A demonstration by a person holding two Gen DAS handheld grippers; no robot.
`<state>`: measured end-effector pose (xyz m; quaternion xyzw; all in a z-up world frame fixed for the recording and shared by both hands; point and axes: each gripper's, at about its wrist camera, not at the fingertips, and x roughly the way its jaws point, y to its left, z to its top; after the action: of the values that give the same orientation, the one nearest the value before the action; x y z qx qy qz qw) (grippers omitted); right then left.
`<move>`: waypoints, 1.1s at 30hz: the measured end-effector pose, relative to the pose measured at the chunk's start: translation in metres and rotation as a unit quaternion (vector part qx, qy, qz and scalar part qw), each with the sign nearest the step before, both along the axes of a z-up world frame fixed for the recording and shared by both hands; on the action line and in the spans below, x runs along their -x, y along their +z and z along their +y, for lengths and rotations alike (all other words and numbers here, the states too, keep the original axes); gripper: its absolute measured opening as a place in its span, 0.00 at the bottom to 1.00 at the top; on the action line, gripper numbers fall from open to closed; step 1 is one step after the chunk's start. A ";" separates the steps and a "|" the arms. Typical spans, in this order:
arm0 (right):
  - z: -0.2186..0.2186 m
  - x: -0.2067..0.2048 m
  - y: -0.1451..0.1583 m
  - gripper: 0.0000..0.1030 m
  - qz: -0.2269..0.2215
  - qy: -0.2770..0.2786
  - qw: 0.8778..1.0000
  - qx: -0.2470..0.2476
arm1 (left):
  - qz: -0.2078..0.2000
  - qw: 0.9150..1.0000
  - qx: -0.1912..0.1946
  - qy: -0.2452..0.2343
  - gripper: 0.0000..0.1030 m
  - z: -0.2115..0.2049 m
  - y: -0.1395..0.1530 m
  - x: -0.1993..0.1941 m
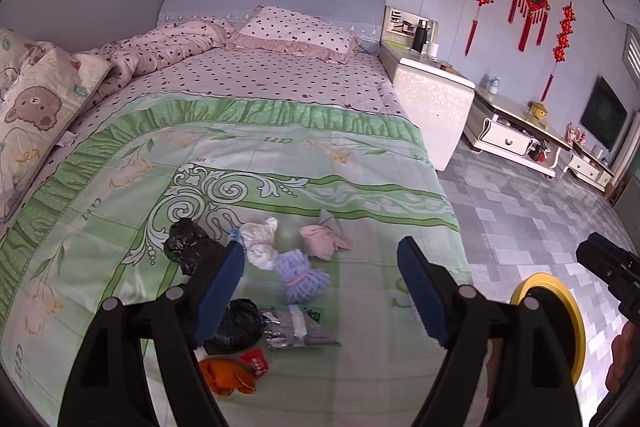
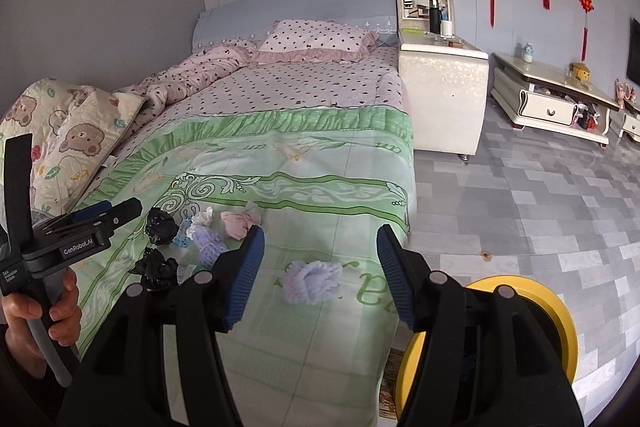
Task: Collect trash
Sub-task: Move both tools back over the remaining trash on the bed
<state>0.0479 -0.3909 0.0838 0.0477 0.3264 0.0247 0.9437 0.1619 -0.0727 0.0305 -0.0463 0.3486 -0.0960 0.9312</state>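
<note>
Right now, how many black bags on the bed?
2. One black bag sits left of the white wad; the other lies nearer, beside the silver wrapper. Grippers may hide more.

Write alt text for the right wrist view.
The open right gripper hovers empty over a green bedspread, with a lavender foam net lying between its fingers. More scraps lie left beside the left gripper; a yellow bin stands on the floor.
</note>
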 end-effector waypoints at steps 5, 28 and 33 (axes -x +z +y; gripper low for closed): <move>0.012 -0.014 -0.012 0.56 0.013 0.010 1.000 0.005 | 0.005 1.000 -0.003 0.021 0.74 0.023 -0.008 -0.012; 0.035 -0.088 -0.103 0.57 0.092 0.035 0.995 0.016 | 0.083 0.992 -0.024 0.094 0.74 0.089 -0.099 -0.086; 0.031 -0.097 -0.124 0.57 0.111 0.030 0.993 0.017 | 0.097 0.989 -0.026 0.104 0.74 0.094 -0.117 -0.100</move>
<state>0.1450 -0.3597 -0.0402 0.0240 0.4312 0.0419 0.9010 0.2616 0.0213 -0.0870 -0.0667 0.4333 0.0156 0.8986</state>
